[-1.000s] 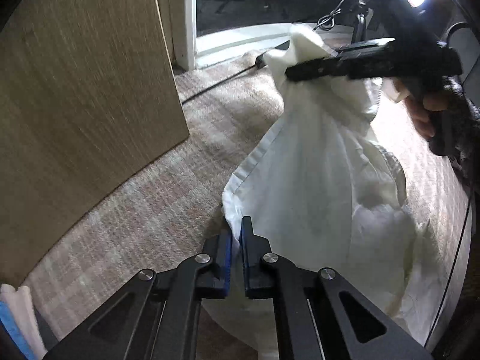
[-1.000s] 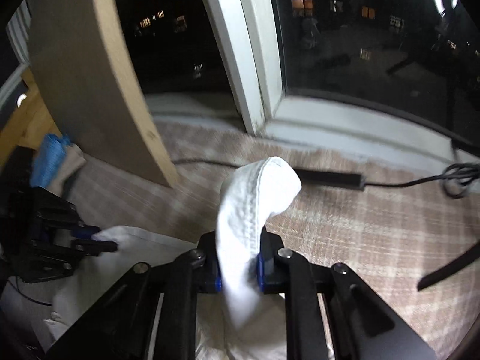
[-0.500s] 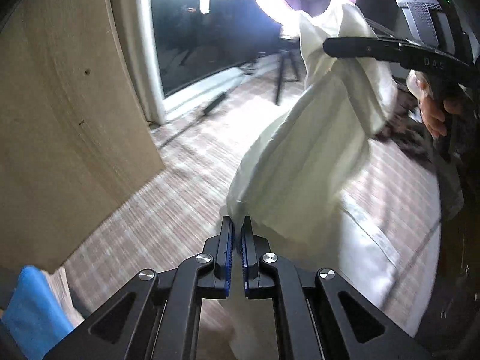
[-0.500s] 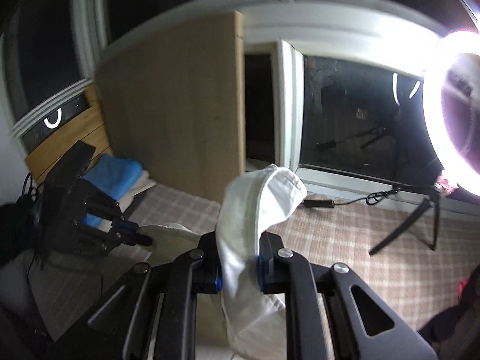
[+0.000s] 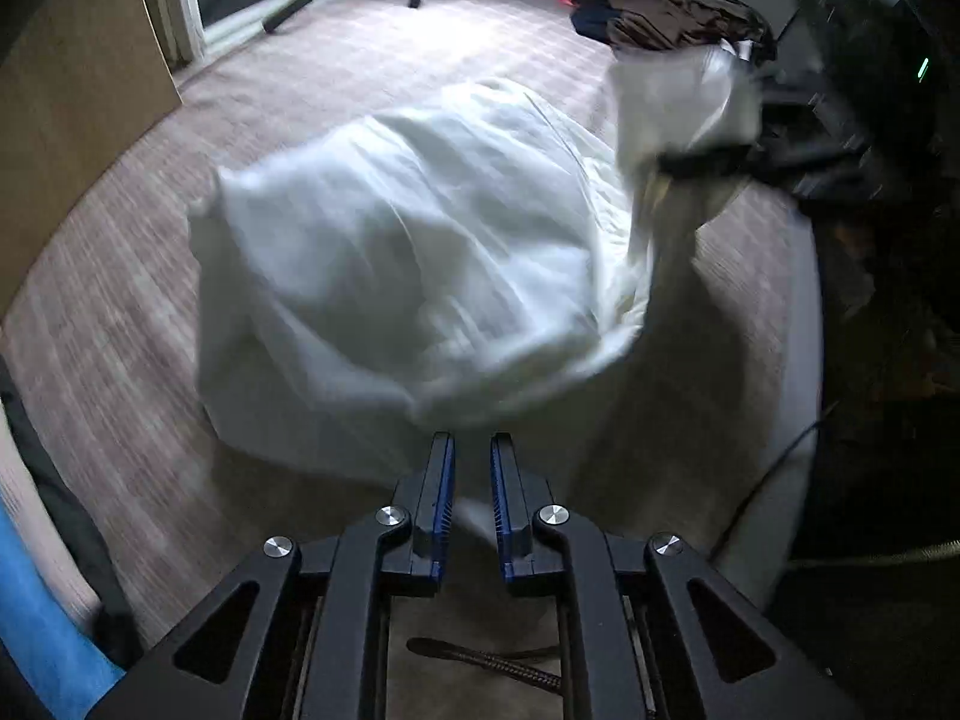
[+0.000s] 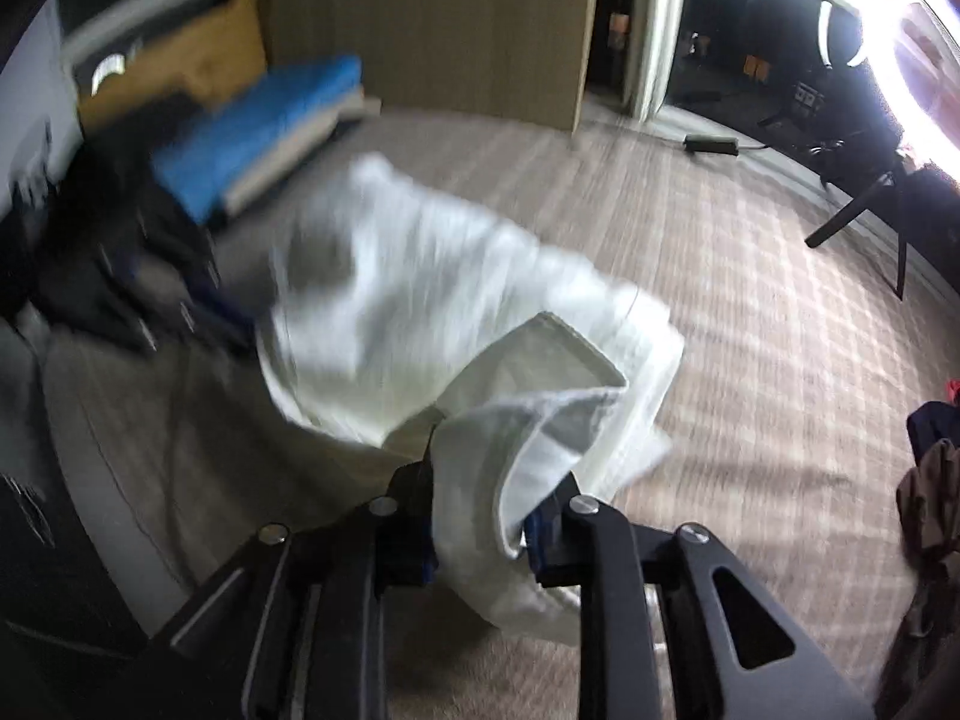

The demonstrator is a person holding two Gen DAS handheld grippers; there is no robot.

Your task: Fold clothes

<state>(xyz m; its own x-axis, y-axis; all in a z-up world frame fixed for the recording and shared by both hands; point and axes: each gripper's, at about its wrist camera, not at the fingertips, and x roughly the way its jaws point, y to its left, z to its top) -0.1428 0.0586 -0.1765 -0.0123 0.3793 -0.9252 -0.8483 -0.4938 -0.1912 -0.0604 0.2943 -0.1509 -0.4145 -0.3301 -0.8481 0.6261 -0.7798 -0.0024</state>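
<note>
A white garment [image 5: 420, 264] billows in the air over the checked carpet, blurred by motion. My left gripper [image 5: 471, 468] sits at its near edge with a narrow gap between the blue pads; cloth lies between them, the hold unclear. My right gripper [image 6: 486, 516] is shut on another corner of the white garment [image 6: 456, 324], which bunches up over its fingers. In the left wrist view the right gripper [image 5: 714, 159] is at the upper right, holding the raised end of the cloth. In the right wrist view the left gripper [image 6: 198, 312] is a dark blur at the garment's left edge.
A blue folded stack [image 6: 270, 120] lies at the left by a wooden panel [image 6: 432, 24]. Dark clothes [image 5: 666, 12] are piled at the far right. A tripod leg [image 6: 858, 210] and a bright ring light [image 6: 924, 30] stand by the window. A cable [image 5: 774, 468] runs along the carpet.
Both grippers have swung down and forward with the garment, which now spreads out and balloons low over the carpet instead of hanging tall. The left pads have parted slightly.
</note>
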